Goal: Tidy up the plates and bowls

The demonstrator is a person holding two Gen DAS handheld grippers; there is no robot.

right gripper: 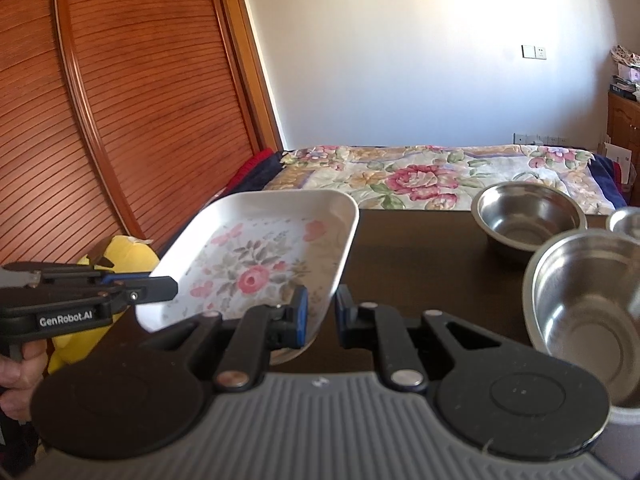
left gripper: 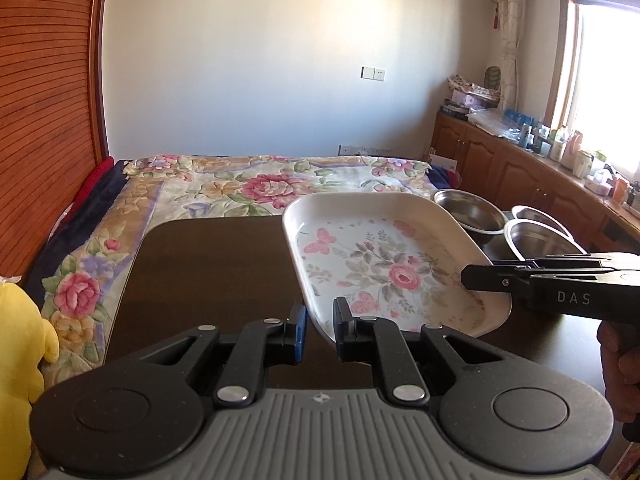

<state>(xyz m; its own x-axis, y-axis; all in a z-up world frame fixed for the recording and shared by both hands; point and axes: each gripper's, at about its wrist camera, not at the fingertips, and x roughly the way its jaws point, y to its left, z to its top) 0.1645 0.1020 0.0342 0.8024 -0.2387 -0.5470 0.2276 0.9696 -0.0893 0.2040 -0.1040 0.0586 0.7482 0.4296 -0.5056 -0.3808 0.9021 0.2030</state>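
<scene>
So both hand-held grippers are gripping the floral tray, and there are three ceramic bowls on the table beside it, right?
Not quite: the bowls are stainless steel, not ceramic, as the right wrist view shows. The rest stands: the left hand-held gripper and right hand-held gripper both grip the floral tray.

a tray sits tilted over the table, its near left rim between the fingers of the left gripper and its near right rim between those of the right gripper. three bowls cluster on the table to the tray's right. behind the table lies a bed; a plush toy sits to the left.
</scene>
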